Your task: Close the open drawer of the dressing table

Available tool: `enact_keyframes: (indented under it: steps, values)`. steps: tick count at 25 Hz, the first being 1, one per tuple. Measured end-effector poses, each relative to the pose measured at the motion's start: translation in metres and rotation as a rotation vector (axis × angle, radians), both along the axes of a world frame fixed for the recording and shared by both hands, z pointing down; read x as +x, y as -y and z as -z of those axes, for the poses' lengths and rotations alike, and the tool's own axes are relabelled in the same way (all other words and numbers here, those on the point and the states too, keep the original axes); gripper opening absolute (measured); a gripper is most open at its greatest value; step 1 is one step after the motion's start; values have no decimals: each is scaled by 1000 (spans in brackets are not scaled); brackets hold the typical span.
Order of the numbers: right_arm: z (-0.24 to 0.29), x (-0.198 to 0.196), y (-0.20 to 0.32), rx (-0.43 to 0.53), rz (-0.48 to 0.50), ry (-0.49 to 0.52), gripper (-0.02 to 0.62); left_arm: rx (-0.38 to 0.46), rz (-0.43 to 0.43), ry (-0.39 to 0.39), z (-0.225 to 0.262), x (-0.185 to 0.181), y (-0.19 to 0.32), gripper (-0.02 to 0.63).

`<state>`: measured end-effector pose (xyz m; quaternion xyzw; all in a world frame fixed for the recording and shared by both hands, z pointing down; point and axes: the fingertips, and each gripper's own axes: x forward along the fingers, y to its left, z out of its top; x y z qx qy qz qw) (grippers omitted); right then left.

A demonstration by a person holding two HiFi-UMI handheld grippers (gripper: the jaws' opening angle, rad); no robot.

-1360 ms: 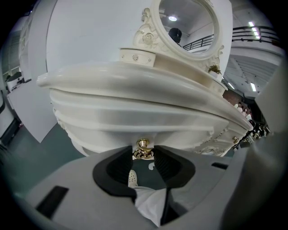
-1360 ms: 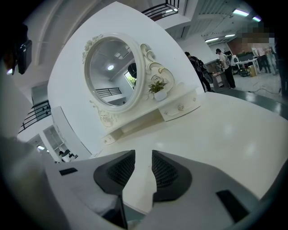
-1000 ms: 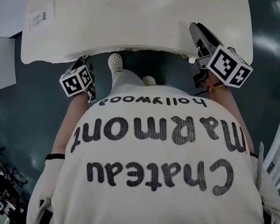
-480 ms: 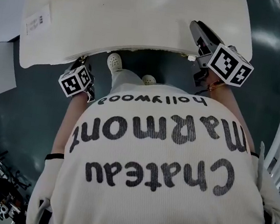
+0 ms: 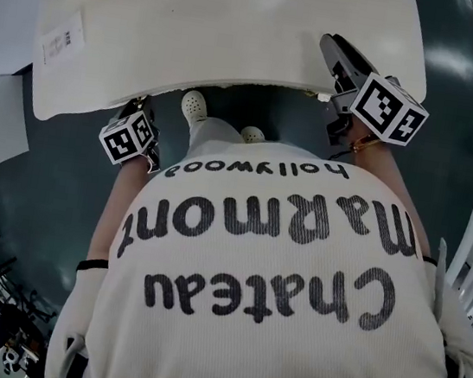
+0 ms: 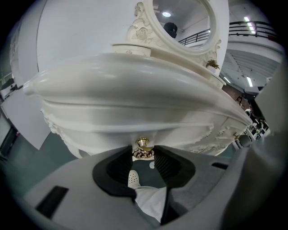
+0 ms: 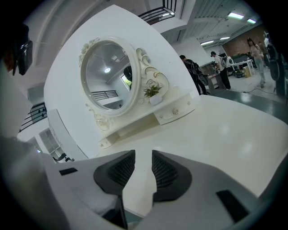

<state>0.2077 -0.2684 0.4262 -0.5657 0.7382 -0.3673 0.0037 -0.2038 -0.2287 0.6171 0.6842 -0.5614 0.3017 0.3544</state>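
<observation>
1. Dressing table (image 5: 240, 36) at twelve o'clock, on dark teal floor (image 5: 55, 176).
2. Left gripper (image 6: 144, 152) spread; the gold knob (image 6: 143, 143) of the drawer (image 6: 135, 126) sits between its tips.
3. Right gripper (image 7: 143, 159) spread above tabletop (image 7: 216, 130); mirror (image 7: 108, 76) at eleven o'clock.

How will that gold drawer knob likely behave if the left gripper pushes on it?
The gold knob looks like rigid metal, so it should probably take a push without flexing. Its rounded, glossy head could let the left gripper slide off, since its jaws stand apart.
</observation>
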Motion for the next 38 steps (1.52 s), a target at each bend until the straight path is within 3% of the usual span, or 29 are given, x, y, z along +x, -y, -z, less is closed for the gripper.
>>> enact_keyframes:
  steps: [14,19,26,29,32,35,38]
  values:
    - [3,13,2,6,-20,4,133,-39,-3,3,3,5,5,153]
    - [-4,13,-7,1,-5,11,133,-8,4,15,3,3,6,158]
    - [-14,12,-20,14,28,19,133,22,13,-10,11,11,-10,244]
    - [-8,5,-23,35,65,24,133,40,33,-40,23,22,-28,208]
    - [0,-11,-20,66,133,30,133,75,35,-151,45,44,-41,127]
    - [4,-26,-26,66,168,41,133,144,-2,-247,83,71,-46,92]
    - [15,-43,-27,79,205,64,133,228,-16,-285,125,85,-48,35]
